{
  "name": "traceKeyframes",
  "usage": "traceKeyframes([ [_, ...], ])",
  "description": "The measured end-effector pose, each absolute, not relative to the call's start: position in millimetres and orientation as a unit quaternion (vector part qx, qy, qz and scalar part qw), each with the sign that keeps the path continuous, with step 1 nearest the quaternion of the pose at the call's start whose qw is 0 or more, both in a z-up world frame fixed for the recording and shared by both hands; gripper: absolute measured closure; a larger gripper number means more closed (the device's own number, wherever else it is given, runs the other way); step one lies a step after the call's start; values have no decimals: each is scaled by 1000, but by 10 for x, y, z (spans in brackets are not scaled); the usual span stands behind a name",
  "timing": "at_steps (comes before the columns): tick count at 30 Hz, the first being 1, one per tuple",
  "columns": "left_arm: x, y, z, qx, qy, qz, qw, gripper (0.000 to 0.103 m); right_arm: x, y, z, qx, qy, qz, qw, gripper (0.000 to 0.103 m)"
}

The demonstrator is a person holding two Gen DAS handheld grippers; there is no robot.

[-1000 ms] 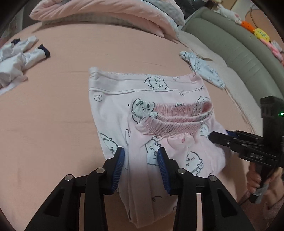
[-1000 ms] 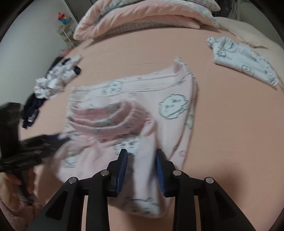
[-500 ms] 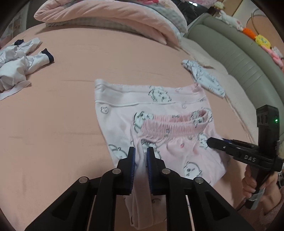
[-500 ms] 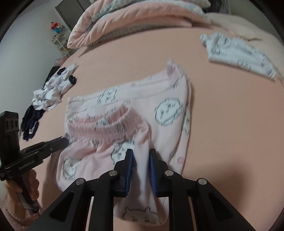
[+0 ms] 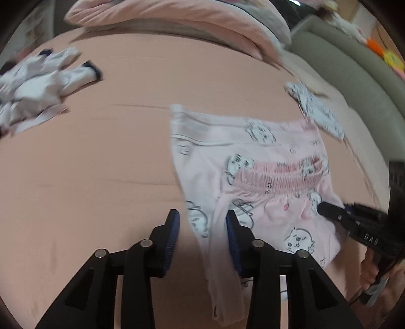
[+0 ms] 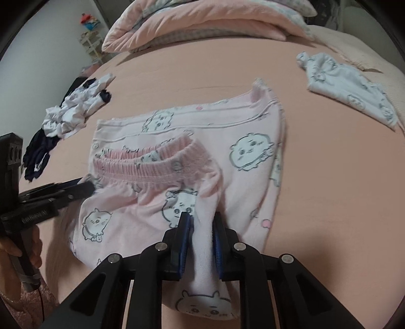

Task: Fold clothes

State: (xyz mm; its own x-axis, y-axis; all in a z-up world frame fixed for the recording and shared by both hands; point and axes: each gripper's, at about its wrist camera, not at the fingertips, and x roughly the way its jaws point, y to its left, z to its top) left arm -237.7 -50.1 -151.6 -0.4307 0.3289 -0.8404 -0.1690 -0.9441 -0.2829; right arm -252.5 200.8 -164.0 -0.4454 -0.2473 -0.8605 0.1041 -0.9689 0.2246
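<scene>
Soft matt cloth pajamas [image 6: 248, 157] on matt bedsheet [image 6: 329, 177].

Home bedroom, pink bedsheet [image 5: 106, 151], folded duvet [image 6: 207, 22]

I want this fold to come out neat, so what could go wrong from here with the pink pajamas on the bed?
1. The left hand-held gripper is open with the pink pajamas loose between its fingers, while the right hand-held gripper pinches a fold; lifting now could skew the garment.
2. The elastic waistband is bunched on top, so it may crease into the fold.
</scene>
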Motion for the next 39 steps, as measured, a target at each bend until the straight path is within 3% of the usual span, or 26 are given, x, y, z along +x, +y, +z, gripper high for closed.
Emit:
traceKeyframes([
  [6, -2275, -227, -1429, -496, -44, 841, 211, 69, -2544, 2061, -1612, 518, -108, -838, 130, 87],
  [11, -2290, -94, -1509, -499, -29, 839, 212, 81, -2559, 1993, -1686, 521, -97, -838, 130, 93],
  [20, -2425, -220, -1289, -430, -67, 873, 221, 81, -2577, 1993, -1658, 513, -102, -842, 131, 93],
  [30, -2472, -147, -1574, -503, -60, 835, 215, 81, -2561, 2043, -1705, 521, -109, -836, 132, 92],
  [34, -2392, -114, -1557, -496, -75, 832, 238, 96, -2516, 2009, -1642, 502, -107, -847, 138, 97],
  [39, -2450, -218, -1371, -460, -108, 850, 234, 97, -2483, 2004, -1416, 466, -117, -865, 144, 98],
])
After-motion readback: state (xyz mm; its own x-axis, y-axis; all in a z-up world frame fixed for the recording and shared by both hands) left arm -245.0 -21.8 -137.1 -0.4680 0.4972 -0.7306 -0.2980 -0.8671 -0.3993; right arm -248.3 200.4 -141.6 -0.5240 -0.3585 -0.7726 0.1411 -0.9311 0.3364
